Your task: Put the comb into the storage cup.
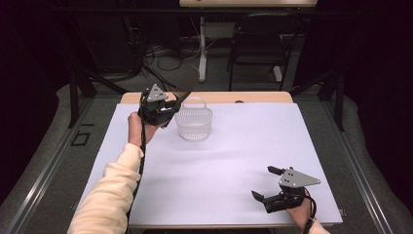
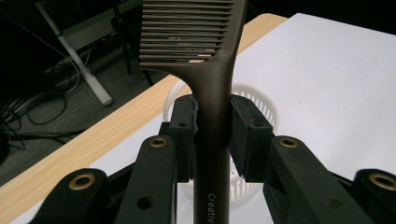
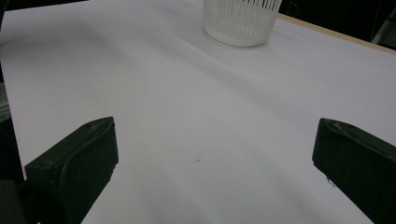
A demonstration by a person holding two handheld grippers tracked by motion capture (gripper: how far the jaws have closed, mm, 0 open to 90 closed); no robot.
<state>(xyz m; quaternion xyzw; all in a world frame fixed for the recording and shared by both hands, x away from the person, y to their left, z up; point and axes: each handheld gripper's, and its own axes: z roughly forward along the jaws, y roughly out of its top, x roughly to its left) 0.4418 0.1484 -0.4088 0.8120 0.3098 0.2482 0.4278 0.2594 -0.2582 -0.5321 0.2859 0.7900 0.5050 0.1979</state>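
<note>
My left gripper [image 1: 168,108] is held above the far left of the table, shut on the handle of a dark brown comb [image 2: 212,107]. The comb's toothed end [image 1: 186,92] points up and away over a white slotted basket [image 1: 194,123]. In the left gripper view both pads press the comb's handle, with the basket [image 2: 261,100] just beyond and below. My right gripper [image 1: 265,184] rests low near the table's front right, jaws wide apart with nothing between them. The right gripper view looks across the bare white table top toward the basket [image 3: 240,21].
The table is covered by a white sheet [image 1: 234,156], with a wooden edge [image 1: 253,96] at the far side. Beyond it are a black chair [image 1: 258,44], a desk leg [image 1: 202,48] and cables on the floor.
</note>
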